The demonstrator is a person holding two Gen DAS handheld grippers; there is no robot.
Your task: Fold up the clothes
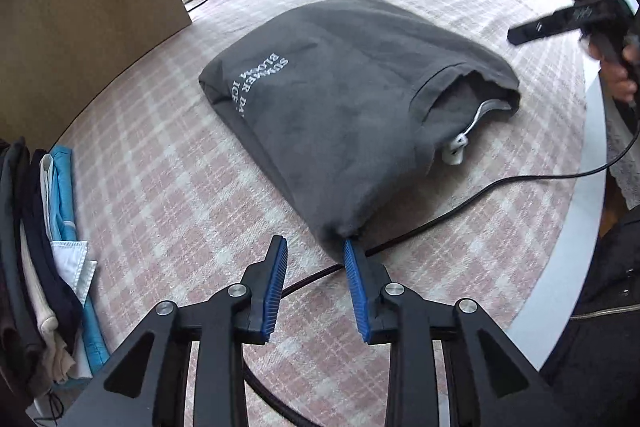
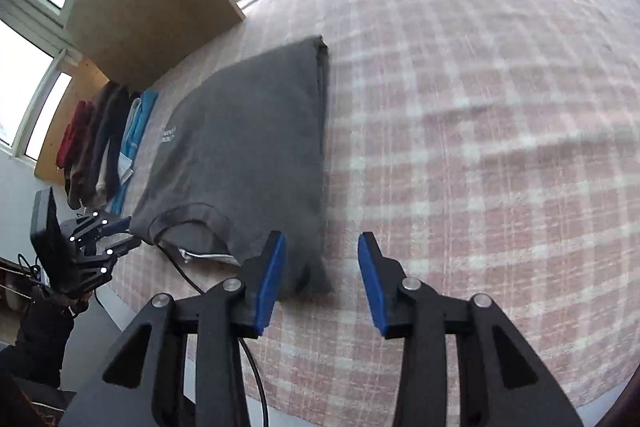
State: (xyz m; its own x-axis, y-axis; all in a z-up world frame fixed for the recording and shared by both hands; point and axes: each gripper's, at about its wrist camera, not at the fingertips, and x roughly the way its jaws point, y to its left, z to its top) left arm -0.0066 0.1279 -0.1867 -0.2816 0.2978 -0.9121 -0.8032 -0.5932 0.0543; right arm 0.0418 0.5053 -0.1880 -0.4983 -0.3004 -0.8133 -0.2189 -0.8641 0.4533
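Grey cotton fills the middle of both views: a folded T-shirt (image 1: 352, 99) with white lettering lies flat on the pink-and-white checked cloth of the counter (image 1: 168, 187). From the left wrist, the left gripper (image 1: 316, 247) points steeply down at the shirt's near corner; its blue-padded fingers (image 1: 276, 279) are spread, and the corner sits just ahead of the right-hand pad, touching or nearly touching it, with nothing pinched between. A black cable (image 1: 500, 187) runs across the cloth just beyond the fingertips and under the corner. Ahead and to the right of those fingers the shirt's neckline opens, with a white tag (image 1: 454, 147) showing.

From the right wrist, the right gripper (image 2: 322, 241) hovers over another corner of the T-shirt (image 2: 248, 155); its fingers (image 2: 270, 279) stand apart, the left pad over the fabric's edge, the right pad over bare checked cloth, gripping nothing. Far to the left of both pairs of fingers a row of folded clothes (image 1: 52, 227) lies at the counter's edge.
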